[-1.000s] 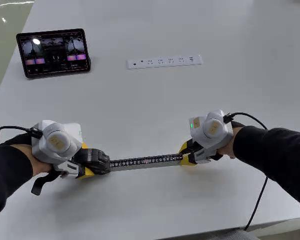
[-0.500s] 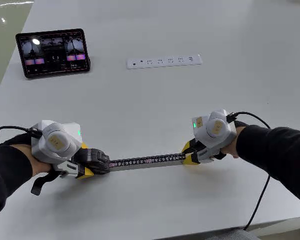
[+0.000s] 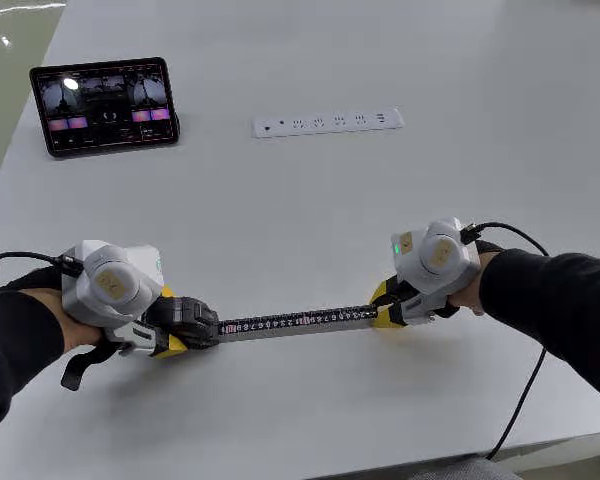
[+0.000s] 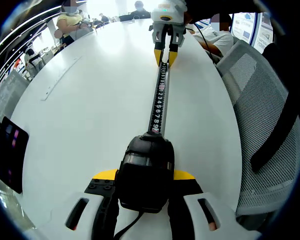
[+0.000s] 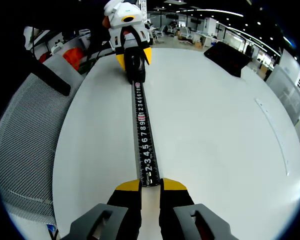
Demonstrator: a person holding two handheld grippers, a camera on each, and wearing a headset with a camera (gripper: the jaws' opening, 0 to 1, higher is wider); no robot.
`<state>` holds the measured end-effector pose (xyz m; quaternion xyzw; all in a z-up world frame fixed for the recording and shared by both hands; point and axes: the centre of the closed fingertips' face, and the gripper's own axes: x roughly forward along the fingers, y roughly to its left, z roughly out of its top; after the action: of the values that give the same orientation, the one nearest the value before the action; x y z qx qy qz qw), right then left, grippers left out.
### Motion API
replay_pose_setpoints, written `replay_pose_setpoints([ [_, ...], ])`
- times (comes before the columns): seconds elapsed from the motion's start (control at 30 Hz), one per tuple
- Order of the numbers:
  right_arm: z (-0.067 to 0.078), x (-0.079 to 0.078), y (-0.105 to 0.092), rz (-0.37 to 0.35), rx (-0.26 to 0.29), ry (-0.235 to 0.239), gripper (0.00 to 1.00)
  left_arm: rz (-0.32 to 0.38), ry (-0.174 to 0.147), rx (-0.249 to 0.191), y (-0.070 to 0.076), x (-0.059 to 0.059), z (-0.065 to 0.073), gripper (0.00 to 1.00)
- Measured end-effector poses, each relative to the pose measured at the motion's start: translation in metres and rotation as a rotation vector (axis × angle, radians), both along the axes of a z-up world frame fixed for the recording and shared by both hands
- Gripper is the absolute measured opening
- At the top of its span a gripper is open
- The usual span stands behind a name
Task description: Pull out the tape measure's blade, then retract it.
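Left gripper [image 3: 172, 320] clamping tape measure case [image 4: 146, 170], anchoring it; right gripper [image 5: 150, 186] pinching blade [image 5: 142, 135] tip, tensioning for extension.

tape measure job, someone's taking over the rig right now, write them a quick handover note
Left gripper: shut on the tape measure's case, low over the white table, near its front edge.
Right gripper: shut on the free end of the blade.
The blade runs straight between the two grippers, numbers facing up.
Done: the blade is pulled part of the way out.
Left: pull further if more length is wanted, then guide the blade back into the case, keeping the case held.
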<state>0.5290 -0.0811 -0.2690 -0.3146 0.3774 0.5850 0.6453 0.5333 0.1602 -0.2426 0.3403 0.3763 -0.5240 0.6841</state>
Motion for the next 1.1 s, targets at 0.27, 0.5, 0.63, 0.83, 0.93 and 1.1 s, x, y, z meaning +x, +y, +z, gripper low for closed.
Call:
replay_pose_setpoints([
  [0.27,0.000,0.001,-0.005,-0.004,-0.003,-0.002,0.09,0.000,-0.002,0.000,0.000,0.001,0.000,0.32],
  [0.5,0.000,0.001,-0.009,-0.014,-0.003,0.001,0.09,0.002,-0.001,-0.002,0.000,0.002,0.000,0.32],
  [0.63,-0.001,0.001,-0.011,-0.021,0.001,0.001,0.09,0.001,-0.002,-0.002,0.000,0.001,0.000,0.32],
  [0.83,-0.001,0.000,-0.015,-0.020,-0.003,0.000,0.09,0.000,-0.002,-0.001,-0.001,0.001,-0.001,0.32],
  [0.93,-0.001,0.000,-0.017,-0.020,-0.003,0.001,0.09,0.000,-0.002,0.000,-0.001,0.000,0.000,0.32],
  [1.1,-0.001,0.000,-0.019,-0.028,-0.001,0.003,0.09,0.002,-0.002,0.000,-0.002,0.000,0.000,0.32],
])
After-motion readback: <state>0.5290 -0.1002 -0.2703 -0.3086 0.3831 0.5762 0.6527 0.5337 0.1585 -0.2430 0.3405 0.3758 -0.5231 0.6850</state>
